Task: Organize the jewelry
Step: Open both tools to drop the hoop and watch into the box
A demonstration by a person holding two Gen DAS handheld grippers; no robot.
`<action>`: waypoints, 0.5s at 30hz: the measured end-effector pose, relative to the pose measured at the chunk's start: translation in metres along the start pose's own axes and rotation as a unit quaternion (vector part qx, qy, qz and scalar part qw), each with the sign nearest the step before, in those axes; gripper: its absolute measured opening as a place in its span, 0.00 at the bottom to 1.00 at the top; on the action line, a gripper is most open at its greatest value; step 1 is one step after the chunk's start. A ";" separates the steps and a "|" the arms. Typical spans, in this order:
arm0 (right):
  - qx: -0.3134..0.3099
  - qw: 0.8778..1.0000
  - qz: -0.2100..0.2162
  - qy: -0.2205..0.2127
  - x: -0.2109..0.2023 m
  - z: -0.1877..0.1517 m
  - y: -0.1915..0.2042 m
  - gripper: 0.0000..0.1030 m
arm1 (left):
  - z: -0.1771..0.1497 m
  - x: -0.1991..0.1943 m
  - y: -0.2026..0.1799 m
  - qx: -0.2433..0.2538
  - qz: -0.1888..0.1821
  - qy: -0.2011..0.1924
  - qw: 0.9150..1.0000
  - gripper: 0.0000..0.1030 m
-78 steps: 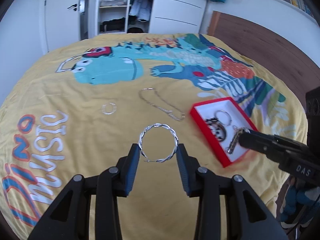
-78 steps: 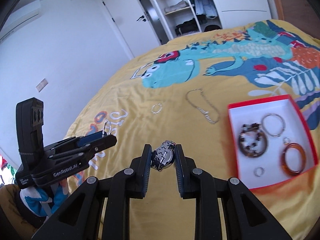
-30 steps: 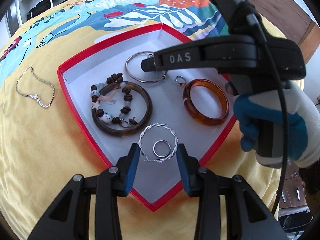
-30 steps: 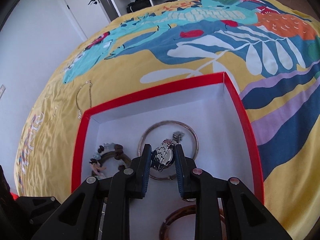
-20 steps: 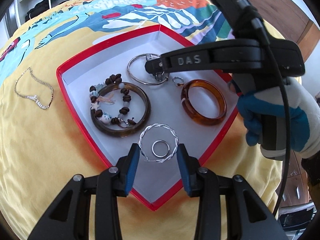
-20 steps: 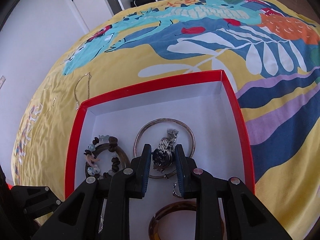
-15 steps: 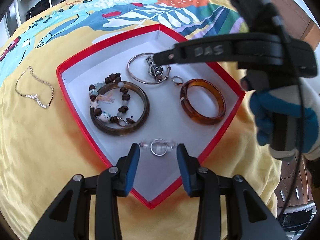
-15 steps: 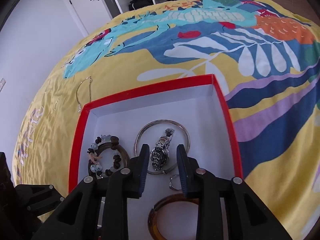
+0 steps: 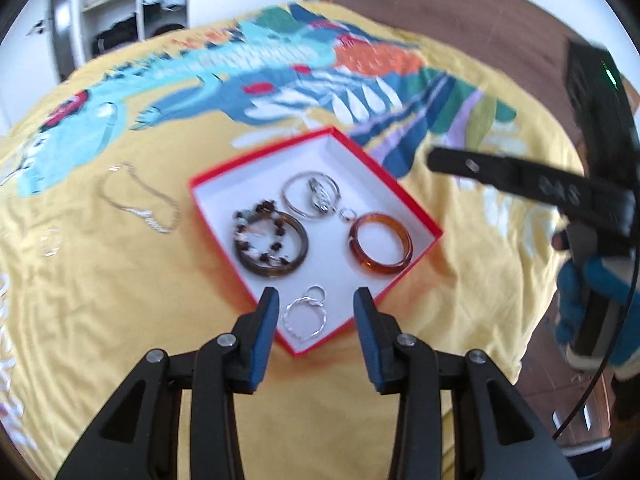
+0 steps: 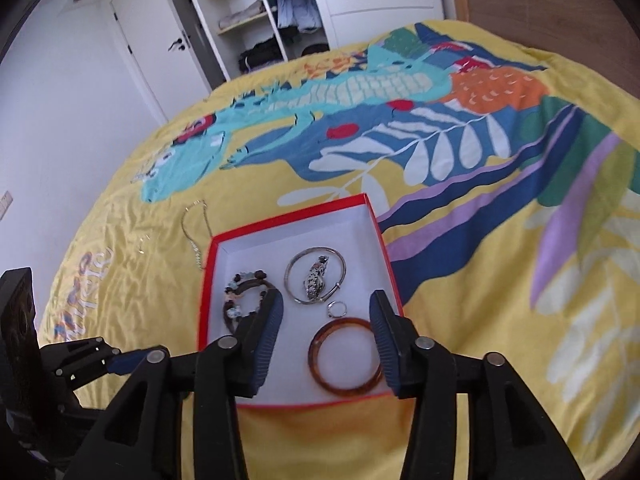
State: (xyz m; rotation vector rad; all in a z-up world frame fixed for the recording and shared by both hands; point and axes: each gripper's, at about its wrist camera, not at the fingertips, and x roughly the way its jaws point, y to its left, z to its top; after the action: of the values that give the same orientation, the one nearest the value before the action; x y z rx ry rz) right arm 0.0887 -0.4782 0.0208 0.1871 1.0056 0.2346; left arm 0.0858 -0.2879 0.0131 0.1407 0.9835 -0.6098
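Note:
A red box [image 9: 260,153] [image 10: 288,214] with a white floor lies on the yellow bedcover. A twisted silver hoop [image 9: 322,322] rests in its near corner, below my left gripper [image 9: 314,300], which hovers open and holds nothing. A silver watch [image 9: 320,198] [image 10: 316,274] lies across a thin silver bangle [image 10: 289,276]. My right gripper [image 10: 326,300] hangs above the box, its jaws opening with nothing between them. Also in the box are an amber bangle [image 9: 354,246] [image 10: 313,354], a dark bangle with beads [image 9: 272,272] [image 10: 244,284] and small rings [image 9: 347,214].
A thin chain necklace [image 9: 140,204] [image 10: 196,232] and a small ring-shaped piece [image 9: 50,240] lie on the bedcover left of the box. A gloved hand [image 9: 576,300] holds the right gripper at the right. An open wardrobe [image 10: 260,12] and a door stand beyond the bed.
The twisted hoop left my left gripper and now lies in the box. The watch dropped from my right gripper onto the silver bangle. Both grippers rose away from the box, and the right jaws widened.

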 end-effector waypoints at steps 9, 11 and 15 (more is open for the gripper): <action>-0.004 0.998 0.018 -0.057 -0.085 -0.037 0.061 0.64 | -0.031 -0.101 0.014 -0.058 0.079 -0.074 0.992 0.38; -0.013 0.997 0.020 -0.069 -0.100 -0.048 0.078 0.68 | -0.043 -0.122 0.014 -0.066 0.102 -0.089 0.989 0.39; -0.030 0.995 0.008 -0.094 -0.126 -0.070 0.106 0.73 | -0.070 -0.159 0.014 -0.083 0.139 -0.113 0.980 0.40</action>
State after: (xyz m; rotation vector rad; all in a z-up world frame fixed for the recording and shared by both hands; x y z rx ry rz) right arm -0.0474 -0.4084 0.1140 0.1594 0.8100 0.2578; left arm -0.0222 -0.1834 0.1007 0.0563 0.7723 -0.2778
